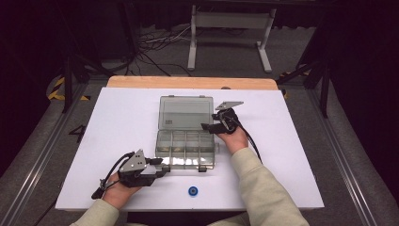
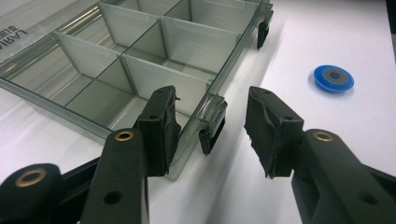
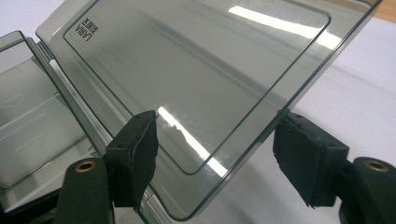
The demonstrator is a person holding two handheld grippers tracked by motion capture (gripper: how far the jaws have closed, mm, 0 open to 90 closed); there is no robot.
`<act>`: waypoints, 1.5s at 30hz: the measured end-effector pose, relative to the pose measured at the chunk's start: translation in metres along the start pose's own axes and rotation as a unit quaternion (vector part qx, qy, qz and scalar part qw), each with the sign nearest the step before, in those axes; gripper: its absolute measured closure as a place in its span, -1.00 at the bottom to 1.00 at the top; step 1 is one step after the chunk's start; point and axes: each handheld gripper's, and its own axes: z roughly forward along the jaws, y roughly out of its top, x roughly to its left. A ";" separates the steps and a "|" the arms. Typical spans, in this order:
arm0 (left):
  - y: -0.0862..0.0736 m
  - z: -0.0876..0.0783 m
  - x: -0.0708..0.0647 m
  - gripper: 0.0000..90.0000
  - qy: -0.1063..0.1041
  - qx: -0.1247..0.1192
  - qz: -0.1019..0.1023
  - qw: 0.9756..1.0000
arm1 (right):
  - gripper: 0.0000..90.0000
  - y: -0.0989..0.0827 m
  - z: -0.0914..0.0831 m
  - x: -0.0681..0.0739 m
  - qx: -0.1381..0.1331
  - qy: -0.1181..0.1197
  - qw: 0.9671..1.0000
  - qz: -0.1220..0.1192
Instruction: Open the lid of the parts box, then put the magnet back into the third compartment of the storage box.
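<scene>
Open lid [image 1: 184,112] blocks the box's [image 1: 186,149] far side; table [image 1: 122,122] left lies free.

Bright overhead light on the white table [image 1: 117,141]; dark surroundings; glare streaks on the clear lid [image 3: 261,18]; jaws softly blurred.

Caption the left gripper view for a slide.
Left hand-held gripper straddles the front wall of an open clear organizer box; blue disc nearby.
</scene>
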 end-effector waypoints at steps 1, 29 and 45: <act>0.000 0.000 0.000 0.19 0.000 0.000 0.000 1.000 | -0.31 0.000 0.000 0.000 0.000 0.000 1.000 0.002; 0.005 -0.028 0.015 -0.26 0.033 -0.049 -0.031 0.998 | -0.51 -0.011 -0.096 0.042 -0.082 0.005 0.996 -0.039; 0.001 -0.043 0.023 -0.32 0.060 -0.058 -0.040 0.996 | -0.58 -0.016 -0.119 0.077 -0.079 0.035 0.993 -0.079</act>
